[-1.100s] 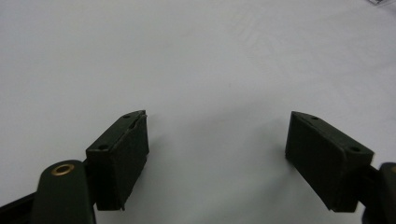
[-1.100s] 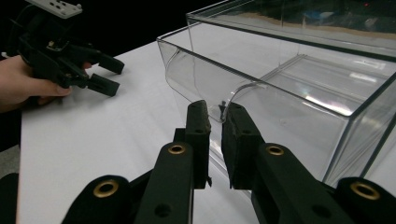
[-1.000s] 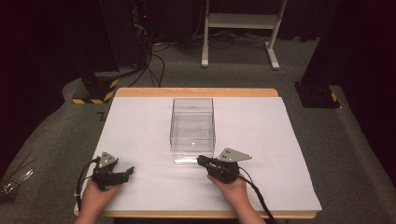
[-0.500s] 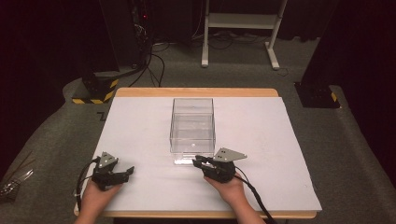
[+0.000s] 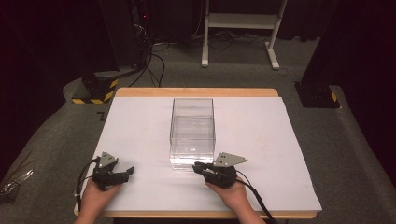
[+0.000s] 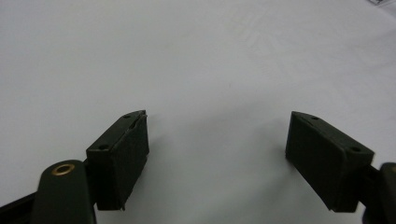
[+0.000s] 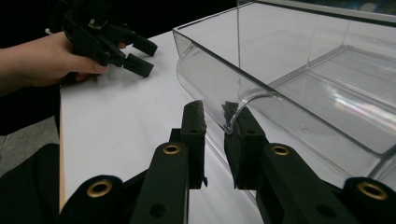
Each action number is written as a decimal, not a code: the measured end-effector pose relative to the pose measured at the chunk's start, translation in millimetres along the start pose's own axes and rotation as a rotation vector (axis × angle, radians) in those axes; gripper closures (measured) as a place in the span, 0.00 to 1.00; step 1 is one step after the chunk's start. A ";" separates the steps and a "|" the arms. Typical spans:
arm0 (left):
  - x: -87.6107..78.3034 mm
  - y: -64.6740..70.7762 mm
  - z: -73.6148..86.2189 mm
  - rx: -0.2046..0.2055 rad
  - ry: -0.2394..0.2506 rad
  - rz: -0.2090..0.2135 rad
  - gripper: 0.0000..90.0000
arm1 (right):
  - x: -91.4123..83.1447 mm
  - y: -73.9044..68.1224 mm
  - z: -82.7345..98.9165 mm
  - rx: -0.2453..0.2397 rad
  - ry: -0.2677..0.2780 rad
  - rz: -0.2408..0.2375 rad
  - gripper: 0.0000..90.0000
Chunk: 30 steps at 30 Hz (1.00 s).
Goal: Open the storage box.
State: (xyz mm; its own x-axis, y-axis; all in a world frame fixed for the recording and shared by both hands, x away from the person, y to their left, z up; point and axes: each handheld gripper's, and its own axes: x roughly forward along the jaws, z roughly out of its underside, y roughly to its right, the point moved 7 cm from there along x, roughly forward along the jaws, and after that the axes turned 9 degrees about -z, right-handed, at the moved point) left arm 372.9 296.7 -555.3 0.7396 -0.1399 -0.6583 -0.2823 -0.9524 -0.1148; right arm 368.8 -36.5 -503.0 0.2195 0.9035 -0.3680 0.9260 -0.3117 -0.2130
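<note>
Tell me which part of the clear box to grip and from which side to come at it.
Grip the clear box by the top edge of its near wall, coming from the person's side. It stands open-topped, so one jaw can go inside and one outside that thin wall. The right gripper already sits at that wall's corner, jaws nearly together; the left gripper lies open, apart from it.

Far end of the clear box point(image 7: 299, 79) beyond the right gripper view's top and right edges.
</note>
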 end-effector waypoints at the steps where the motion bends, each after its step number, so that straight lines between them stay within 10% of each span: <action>1: 0.0 0.0 0.0 0.000 0.000 0.000 0.24 | 0.0 0.0 0.0 0.000 0.000 0.000 0.87; 30: -0.1 0.0 0.1 0.001 0.000 -0.002 0.24 | -17.1 -41.6 19.1 -0.036 -0.058 -0.049 0.88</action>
State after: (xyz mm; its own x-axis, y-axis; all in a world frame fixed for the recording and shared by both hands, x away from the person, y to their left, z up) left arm 372.8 296.7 -555.3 0.7401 -0.1382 -0.6581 -0.2818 -0.9523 -0.1170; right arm 320.6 -44.6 -505.1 0.1566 0.8987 -0.4095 0.9458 -0.2559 -0.1998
